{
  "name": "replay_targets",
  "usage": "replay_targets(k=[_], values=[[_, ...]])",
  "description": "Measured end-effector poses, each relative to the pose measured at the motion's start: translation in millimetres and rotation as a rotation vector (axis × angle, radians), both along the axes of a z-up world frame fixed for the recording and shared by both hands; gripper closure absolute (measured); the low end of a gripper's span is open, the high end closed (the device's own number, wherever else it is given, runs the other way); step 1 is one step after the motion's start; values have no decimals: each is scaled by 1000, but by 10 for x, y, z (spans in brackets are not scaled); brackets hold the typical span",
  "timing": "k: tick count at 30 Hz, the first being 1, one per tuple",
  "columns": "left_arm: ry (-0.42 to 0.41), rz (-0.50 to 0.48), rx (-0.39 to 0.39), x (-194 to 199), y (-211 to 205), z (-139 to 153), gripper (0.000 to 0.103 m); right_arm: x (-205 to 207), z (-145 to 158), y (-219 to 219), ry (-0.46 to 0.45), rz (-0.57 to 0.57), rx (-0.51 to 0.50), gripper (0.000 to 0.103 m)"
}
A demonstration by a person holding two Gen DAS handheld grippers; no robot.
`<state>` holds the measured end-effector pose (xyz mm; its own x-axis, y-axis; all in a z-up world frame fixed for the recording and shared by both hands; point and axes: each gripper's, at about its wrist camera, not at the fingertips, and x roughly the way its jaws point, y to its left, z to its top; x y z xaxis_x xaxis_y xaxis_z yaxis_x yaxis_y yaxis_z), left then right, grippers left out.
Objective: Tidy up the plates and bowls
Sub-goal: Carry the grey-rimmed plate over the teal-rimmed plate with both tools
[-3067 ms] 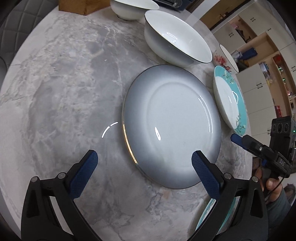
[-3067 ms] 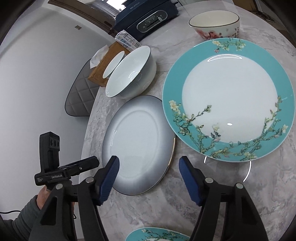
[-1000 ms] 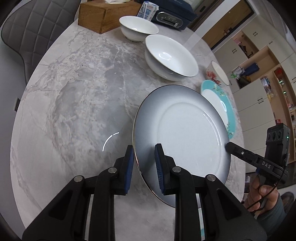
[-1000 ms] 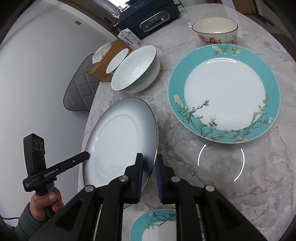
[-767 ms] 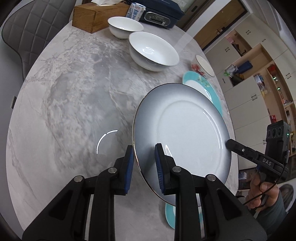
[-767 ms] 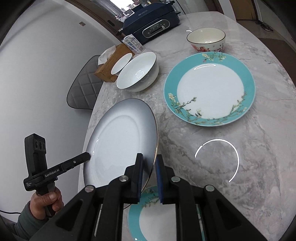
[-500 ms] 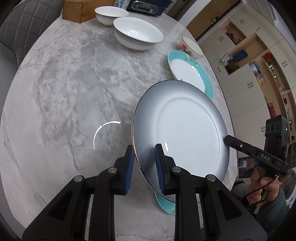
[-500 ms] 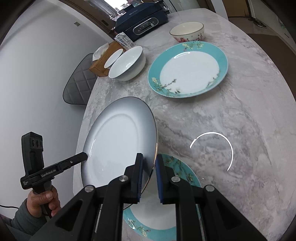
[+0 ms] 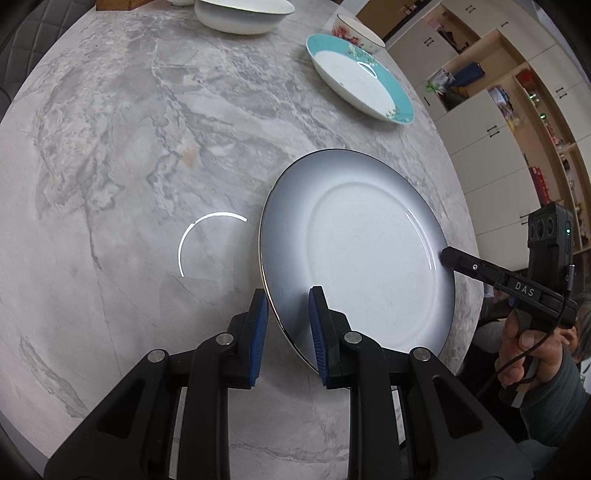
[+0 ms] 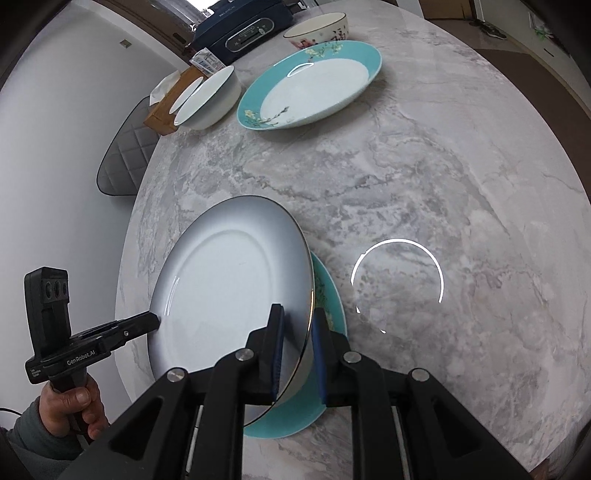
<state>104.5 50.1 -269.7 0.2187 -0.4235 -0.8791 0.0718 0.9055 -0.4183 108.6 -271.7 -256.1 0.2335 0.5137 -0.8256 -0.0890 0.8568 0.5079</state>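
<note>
Both grippers hold a grey plate (image 9: pixel 354 258) with a thin dark rim, tilted above the marble table (image 9: pixel 129 166). My left gripper (image 9: pixel 287 306) is shut on its near left rim. My right gripper (image 10: pixel 298 317) is shut on the opposite rim of the same grey plate (image 10: pixel 229 295). Under the plate lies a small teal floral plate (image 10: pixel 327 291), mostly hidden. Farther back sit a large teal floral plate (image 10: pixel 310 85), a white bowl (image 10: pixel 210 98) with a smaller one behind it, and a floral bowl (image 10: pixel 319 26).
A wooden tissue box (image 10: pixel 166 107) and a dark blue appliance (image 10: pixel 240 33) stand at the table's far side. A grey quilted chair (image 10: pixel 125 147) is beyond the left edge, cabinets (image 9: pixel 498 110) past the right edge. A hand (image 9: pixel 528 350) grips each handle.
Both grippers carried the grey plate toward the table's near edge and a little down; it now hangs over the small teal plate. The bowls and the large teal plate have receded.
</note>
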Motion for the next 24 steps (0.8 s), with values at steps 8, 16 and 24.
replay_targets(k=[8,16,24], values=[[-2,-30,0,-26,-53,-46,83,-96,-44,-91,-7,-20,-11,86],[4,-58,6,-37,-179,-116,83,-147,-106,-135,-12,-19,-49,86],[28,-61,16,-34,-230,-222,83,-152,-179,-132,-10,-10,-77,86]])
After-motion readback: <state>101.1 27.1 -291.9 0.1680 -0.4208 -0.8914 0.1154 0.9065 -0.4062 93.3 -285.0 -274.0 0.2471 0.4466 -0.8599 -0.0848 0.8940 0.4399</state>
